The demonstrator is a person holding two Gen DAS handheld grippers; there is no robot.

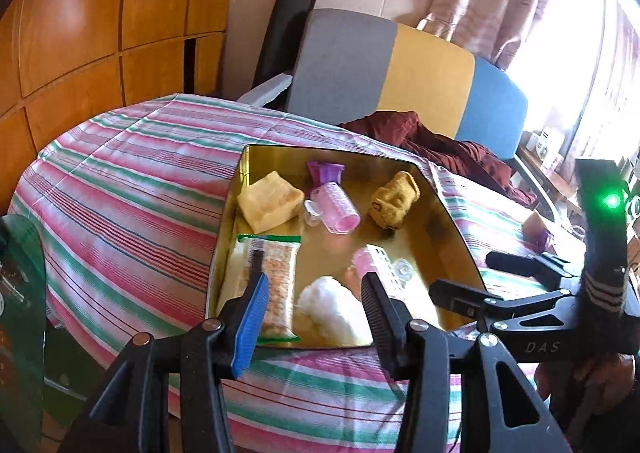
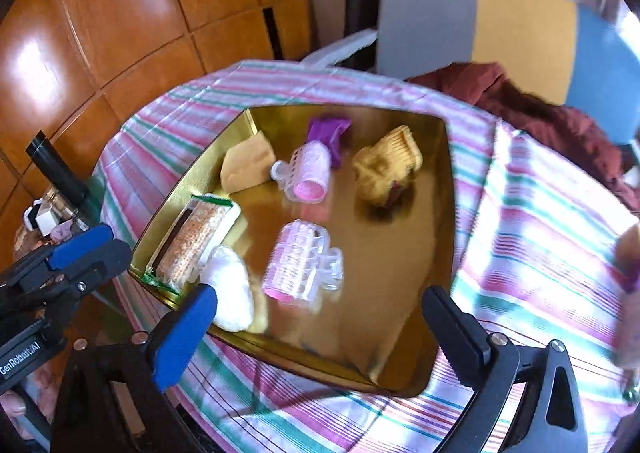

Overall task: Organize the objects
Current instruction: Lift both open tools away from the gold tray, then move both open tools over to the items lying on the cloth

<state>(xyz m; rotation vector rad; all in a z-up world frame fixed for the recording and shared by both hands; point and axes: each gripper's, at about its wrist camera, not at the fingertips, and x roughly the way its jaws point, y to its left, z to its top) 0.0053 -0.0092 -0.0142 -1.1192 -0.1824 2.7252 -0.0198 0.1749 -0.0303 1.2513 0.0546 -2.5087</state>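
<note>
Hovering above the near edge of a gold tray (image 1: 448, 209), the left claw (image 1: 312, 305) has its fingers set fairly narrow with nothing between them; a white fluffy bundle (image 1: 332, 305) shows in the gap but lies down in the tray, clear of the pads. Just beyond the left finger lies a clear snack packet (image 1: 276, 277), and beyond the right finger a pink hair roller (image 1: 372, 261) with a clear clip. Farther ahead are a folded yellow cloth (image 1: 270, 205), a second pink roller (image 1: 340, 207) against a purple piece (image 1: 324, 173), and a mustard knitted sock (image 1: 394, 201).

The right claw (image 2: 320, 317) stands wide and empty over the same tray, its blue-padded finger near the white bundle (image 2: 230, 293), the near roller (image 2: 298, 261) lying ahead between its fingers without touching them. The tray rests on a striped cloth (image 2: 540, 221) covering the tabletop. The left claw (image 2: 86, 249) shows at the left edge of the right wrist view. A dark red garment (image 2: 520, 101) lies beyond the tray, well apart.
</note>
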